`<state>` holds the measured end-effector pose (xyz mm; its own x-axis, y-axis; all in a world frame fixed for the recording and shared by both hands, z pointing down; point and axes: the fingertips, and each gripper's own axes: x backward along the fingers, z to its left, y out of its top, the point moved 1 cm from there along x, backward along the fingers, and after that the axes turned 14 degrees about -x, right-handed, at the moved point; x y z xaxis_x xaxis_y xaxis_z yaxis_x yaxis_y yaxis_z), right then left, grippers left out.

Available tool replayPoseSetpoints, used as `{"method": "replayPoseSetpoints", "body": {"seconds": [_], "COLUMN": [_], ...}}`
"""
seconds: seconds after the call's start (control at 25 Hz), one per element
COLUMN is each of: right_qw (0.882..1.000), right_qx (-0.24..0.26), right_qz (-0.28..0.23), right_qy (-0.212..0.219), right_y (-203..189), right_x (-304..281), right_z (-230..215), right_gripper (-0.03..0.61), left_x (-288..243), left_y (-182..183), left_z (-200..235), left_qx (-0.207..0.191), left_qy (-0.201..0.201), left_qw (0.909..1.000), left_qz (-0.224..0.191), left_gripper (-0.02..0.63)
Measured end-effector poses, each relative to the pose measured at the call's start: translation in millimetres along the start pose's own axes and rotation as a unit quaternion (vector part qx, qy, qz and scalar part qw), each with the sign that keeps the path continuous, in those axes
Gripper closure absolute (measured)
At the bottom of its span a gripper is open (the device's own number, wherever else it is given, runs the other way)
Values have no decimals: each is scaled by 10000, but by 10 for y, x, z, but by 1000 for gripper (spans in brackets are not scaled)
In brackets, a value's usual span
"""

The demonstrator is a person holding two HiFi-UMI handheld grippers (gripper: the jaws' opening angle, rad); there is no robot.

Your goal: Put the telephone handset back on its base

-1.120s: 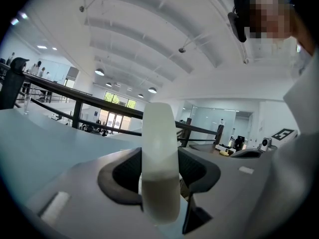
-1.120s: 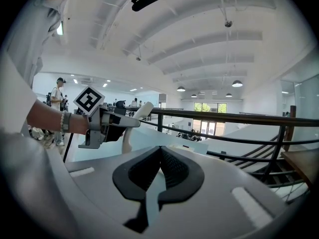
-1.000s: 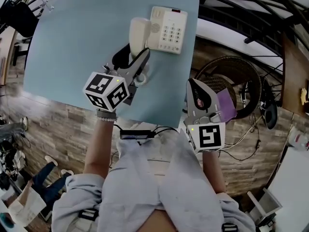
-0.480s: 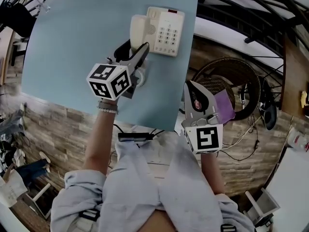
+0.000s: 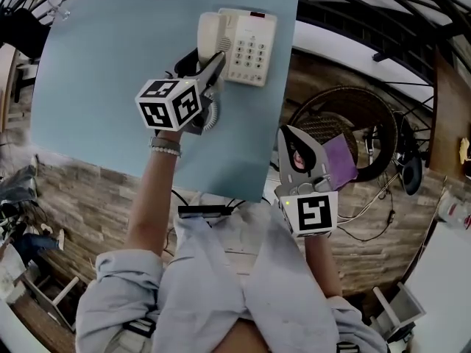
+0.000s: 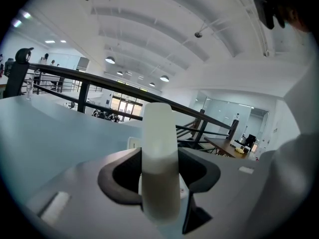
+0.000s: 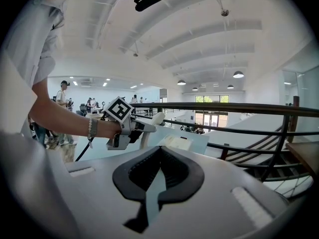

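well, the left gripper [image 5: 210, 57] is clamped on the telephone handset [image 5: 208, 31], holding it by its lower end. in the left gripper view the pale handset stands straight up between the two jaws, pressed by both dark pads, and most of its length rises past the jaw tips. from the head view the handset lies along the left side of the base [image 5: 252, 44], over the cradle and just beside the keypad, with the gripper reaching in from the near side. whether the handset is fully seated on the base or only touching it, i cannot tell. the coiled cord [image 5: 213, 116] hangs in a loop just beside the gripper's body, over the blue table [image 5: 103, 65]. the base sits near the table's far right corner.

the right gripper [image 5: 288, 134] is held well apart from the phone, off the table's right edge and near the person's body. its jaws are closed together at the tips with nothing between them
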<state>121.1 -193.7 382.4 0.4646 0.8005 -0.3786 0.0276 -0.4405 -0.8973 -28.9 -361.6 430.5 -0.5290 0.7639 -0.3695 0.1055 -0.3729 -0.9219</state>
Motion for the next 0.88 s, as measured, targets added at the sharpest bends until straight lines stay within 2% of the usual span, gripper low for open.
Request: {"method": "replayPoseSetpoints", "body": {"seconds": [0.88], "right_qw": [9996], "right_qx": [-161], "right_qz": [227], "right_qy": [32], "right_y": [-113], "right_x": [-117], "right_z": [-188], "right_gripper": [572], "left_x": [-605], "left_y": [-256], "left_z": [276], "left_qx": [24], "left_qy": [243], "left_qw": [9982], "left_qz": [540], "left_gripper": [403]}}
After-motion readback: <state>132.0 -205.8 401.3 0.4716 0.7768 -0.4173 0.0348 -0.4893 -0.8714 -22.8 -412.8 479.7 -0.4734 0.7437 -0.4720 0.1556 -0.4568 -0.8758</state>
